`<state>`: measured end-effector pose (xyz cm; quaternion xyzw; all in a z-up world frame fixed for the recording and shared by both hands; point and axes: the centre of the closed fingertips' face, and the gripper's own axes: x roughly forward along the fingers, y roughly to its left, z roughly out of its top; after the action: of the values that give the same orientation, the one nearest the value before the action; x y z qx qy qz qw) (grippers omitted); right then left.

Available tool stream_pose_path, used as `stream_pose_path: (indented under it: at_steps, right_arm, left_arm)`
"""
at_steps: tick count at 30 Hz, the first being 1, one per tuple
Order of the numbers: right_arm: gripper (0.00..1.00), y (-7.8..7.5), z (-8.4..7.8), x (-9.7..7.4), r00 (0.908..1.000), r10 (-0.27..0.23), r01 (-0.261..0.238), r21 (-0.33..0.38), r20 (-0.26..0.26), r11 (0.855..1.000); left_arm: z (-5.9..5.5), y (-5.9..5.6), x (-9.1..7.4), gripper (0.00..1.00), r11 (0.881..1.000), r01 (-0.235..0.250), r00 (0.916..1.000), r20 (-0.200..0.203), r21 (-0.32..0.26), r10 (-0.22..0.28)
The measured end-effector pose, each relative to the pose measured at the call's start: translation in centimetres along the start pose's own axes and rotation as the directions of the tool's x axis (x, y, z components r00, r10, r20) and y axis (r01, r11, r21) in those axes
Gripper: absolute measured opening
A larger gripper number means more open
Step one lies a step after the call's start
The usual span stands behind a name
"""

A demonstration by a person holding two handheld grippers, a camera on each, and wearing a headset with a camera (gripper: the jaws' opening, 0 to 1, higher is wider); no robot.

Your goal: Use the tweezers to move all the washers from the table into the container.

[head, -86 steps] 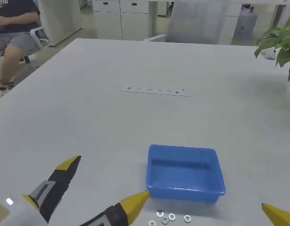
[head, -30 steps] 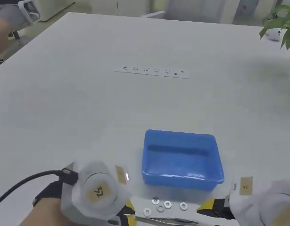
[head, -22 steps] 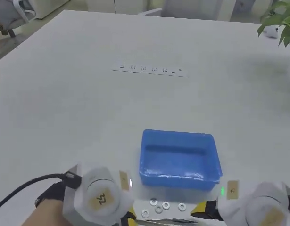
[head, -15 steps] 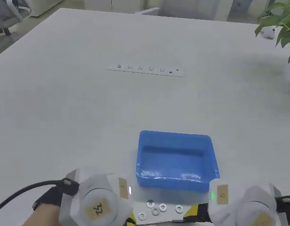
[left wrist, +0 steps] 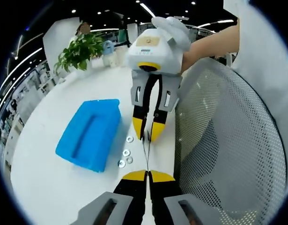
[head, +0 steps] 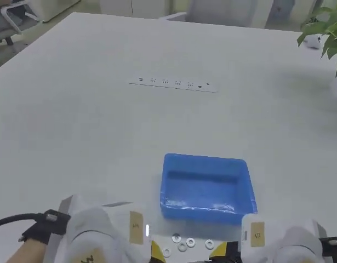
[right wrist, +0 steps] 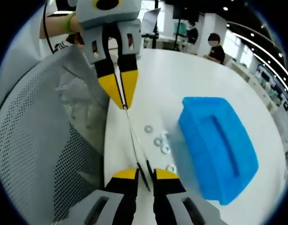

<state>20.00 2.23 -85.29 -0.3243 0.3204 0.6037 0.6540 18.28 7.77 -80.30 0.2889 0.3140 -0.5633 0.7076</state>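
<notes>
Steel tweezers (right wrist: 134, 145) now between both tongs (left wrist: 147, 174) (right wrist: 144, 174)

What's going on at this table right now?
A person holds a pair of tweezers between two tools: the left hand-held gripper and the right hand-held gripper are each shut on one end, at the near edge of the table. Several washers lie on the table beside the blue container, which looks empty.

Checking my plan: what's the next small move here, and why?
Probably open the left gripper and let go, leaving the tweezers to the right gripper: both grippers are shut on opposite ends, and the washers lie untouched on the table beside the blue container.
</notes>
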Motion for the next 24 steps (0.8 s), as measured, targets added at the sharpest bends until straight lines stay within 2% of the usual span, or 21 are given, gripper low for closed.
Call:
stream_pose_path:
  at_steps: [5,11,16,19,24]
  right_arm:
    - [0.07,0.4,0.9,0.1,0.9985,-0.023,0.024,-0.015,0.05,1.0]
    - [0.06,0.6,2.4,0.6,0.9939,-0.016,0.017,-0.006,0.109,1.0]
    - [0.06,0.4,3.7,1.2,0.9897,-0.014,0.015,-0.008,0.142,1.0]
    - [0.06,0.4,4.7,1.5,0.9865,-0.004,0.007,-0.019,0.164,1.0]
    - [0.06,0.4,6.4,2.3,0.9766,0.02,-0.019,-0.006,0.214,1.0]
  left_arm:
    - [1.2,-0.4,-1.3,0.0,0.999,-0.011,0.9999,-0.006,0.044,0.011]
    - [2.1,-0.5,-2.7,0.0,0.998,-0.024,0.9997,0.004,0.053,0.024]
    - [2.4,0.1,-3.4,0.0,0.997,-0.043,0.9988,-0.019,0.061,0.045]
    - [2.7,0.3,-4.0,0.0,0.997,-0.046,0.9987,-0.019,0.063,0.048]
    - [2.9,0.9,-4.8,0.0,0.997,-0.057,0.9978,-0.031,0.061,0.059]
